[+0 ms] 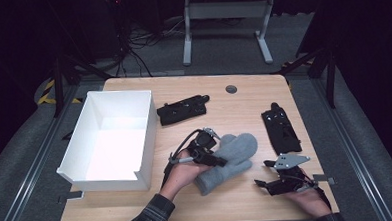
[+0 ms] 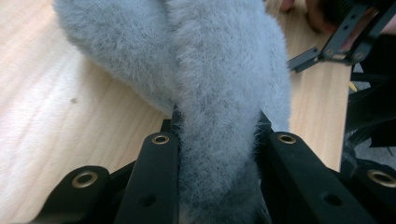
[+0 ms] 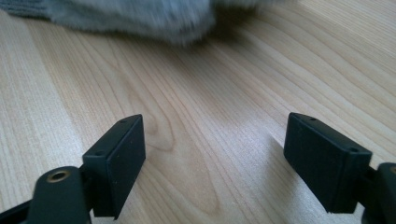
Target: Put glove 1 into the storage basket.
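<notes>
Mittens [image 1: 229,159], grey and fuzzy, lie in a stack near the middle of the table [image 1: 243,96], a little toward the near edge, their tips pointing far and right. From the high view, one mitten sits on top of the other, and the cuffs end nearest the person.

Left gripper [image 1: 209,151] is at the left side of the stack, held by the left hand [image 1: 182,172]. In the left gripper view its jaws are pressed in on a fold of grey fleece [image 2: 219,116], pinching it from both sides, with more mitten bulging beyond.

Right gripper [image 1: 282,179] sits low over the table's near right part, to the right of the mittens and apart from them, in the right hand [image 1: 308,195]. In the right gripper view its fingers [image 3: 116,163] are spread wide with bare wood between them, and a blurred edge of mitten [image 3: 140,16] lies farther off.

White box [image 1: 110,139], open on top, stands on the left part of the table. Two black flat objects also lie on the table: one [image 1: 183,110] just right of the box's far corner, the other [image 1: 281,128] on the right side, far from the right gripper.
</notes>
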The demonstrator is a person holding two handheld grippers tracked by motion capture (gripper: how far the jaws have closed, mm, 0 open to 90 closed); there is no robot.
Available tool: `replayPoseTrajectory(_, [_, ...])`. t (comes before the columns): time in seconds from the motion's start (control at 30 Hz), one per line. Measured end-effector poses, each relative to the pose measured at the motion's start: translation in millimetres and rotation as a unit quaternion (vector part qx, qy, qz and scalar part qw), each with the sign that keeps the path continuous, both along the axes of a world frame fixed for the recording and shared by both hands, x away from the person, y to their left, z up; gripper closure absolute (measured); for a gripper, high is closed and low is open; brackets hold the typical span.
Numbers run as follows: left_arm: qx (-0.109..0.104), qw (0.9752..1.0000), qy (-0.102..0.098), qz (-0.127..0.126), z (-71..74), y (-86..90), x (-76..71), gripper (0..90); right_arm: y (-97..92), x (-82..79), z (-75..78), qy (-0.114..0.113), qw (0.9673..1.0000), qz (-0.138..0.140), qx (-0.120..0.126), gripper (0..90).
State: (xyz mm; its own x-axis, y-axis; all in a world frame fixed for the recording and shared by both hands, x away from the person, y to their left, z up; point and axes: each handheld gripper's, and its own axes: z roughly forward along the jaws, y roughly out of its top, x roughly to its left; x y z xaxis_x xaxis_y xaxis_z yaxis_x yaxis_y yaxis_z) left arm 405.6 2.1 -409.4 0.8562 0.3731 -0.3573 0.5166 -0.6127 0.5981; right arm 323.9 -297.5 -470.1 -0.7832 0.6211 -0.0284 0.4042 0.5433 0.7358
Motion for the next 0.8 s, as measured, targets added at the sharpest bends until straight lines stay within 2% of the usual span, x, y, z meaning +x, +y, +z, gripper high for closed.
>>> replayPoseTrajectory(0.13, [-0.016, 0.9997, -0.01, 0.016, 19.3, 10.0, -0.6, 73.8, 0.4, 0.1, -0.1, -0.001, 1.0, -0.002, -0.001, 20.1])
replayPoseTrajectory(0.33, [-0.022, 0.9985, -0.027, 0.042, 46.3, 21.7, -1.1, 73.8, 0.4, 0.2, -0.2, -0.001, 1.0, -0.002, -0.001, 20.0])
replayPoseTrajectory(0.37, [-0.022, 0.9985, -0.027, 0.042, 46.3, 21.7, -1.1, 73.8, 0.4, 0.2, -0.2, -0.001, 1.0, -0.002, -0.001, 20.0])
replayPoseTrajectory(0.4, [-0.026, 0.9981, -0.029, 0.047, 54.3, 25.1, -1.0, 73.8, 0.4, 0.2, -0.2, -0.001, 1.0, -0.002, -0.001, 20.0])
replayPoseTrajectory(0.43, [-0.026, 0.9981, -0.029, 0.047, 54.3, 25.1, -1.0, 73.8, 0.4, 0.2, -0.2, -0.001, 1.0, -0.002, -0.001, 20.0])
replayPoseTrajectory(0.47, [-0.024, 0.9977, -0.035, 0.052, 63.3, 28.5, -1.6, 73.8, 0.4, 0.2, -0.2, -0.001, 1.0, -0.002, -0.001, 20.0])
replayPoseTrajectory(0.5, [-0.024, 0.9977, -0.035, 0.052, 63.3, 28.5, -1.6, 73.9, 0.4, 0.2, -0.2, -0.001, 1.0, -0.002, -0.001, 20.0])
replayPoseTrajectory(0.53, [-0.023, 0.9972, -0.038, 0.06, 72.8, 32.9, -1.8, 73.9, 0.4, 0.2, -0.2, -0.001, 1.0, -0.002, -0.001, 19.9])
replayPoseTrajectory(0.57, [-0.023, 0.9972, -0.038, 0.06, 72.8, 32.9, -1.8, 73.9, 0.4, 0.2, -0.2, -0.001, 1.0, -0.002, -0.001, 19.9])
replayPoseTrajectory(0.8, [-0.032, 0.9952, -0.051, 0.078, 107.9, 53.0, -1.1, 73.9, 0.6, 0.3, -0.3, -0.001, 1.0, -0.003, -0.001, 19.7])
